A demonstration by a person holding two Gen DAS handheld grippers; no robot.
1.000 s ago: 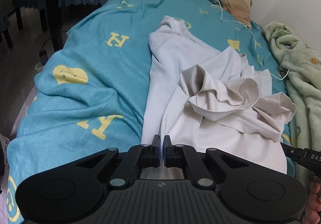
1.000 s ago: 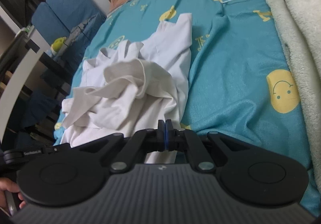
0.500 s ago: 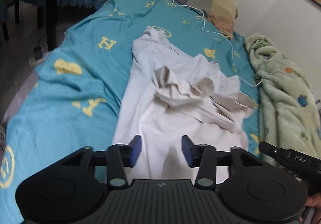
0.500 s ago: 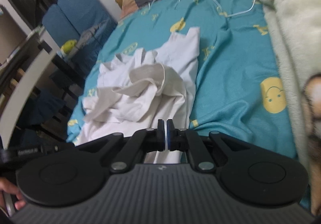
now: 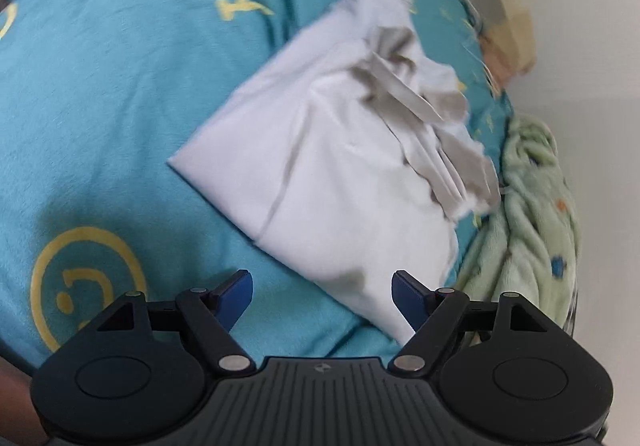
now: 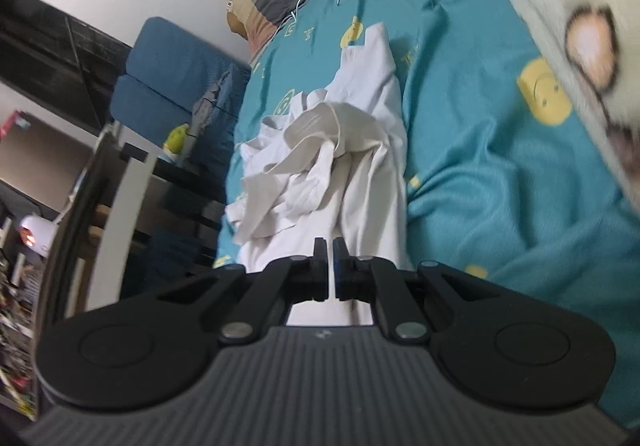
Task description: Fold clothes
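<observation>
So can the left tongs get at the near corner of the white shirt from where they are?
Probably yes. The left tongs have just been opening, and nothing sits between them. The white shirt has its near corner just ahead of the right-hand finger on the teal bedsheet, uncovered.

A white shirt (image 5: 340,182) lies on the teal bedsheet (image 5: 120,86), its lower part spread fairly flat and its upper part bunched into loose creased folds, perhaps sleeves, though blur hides which.
</observation>
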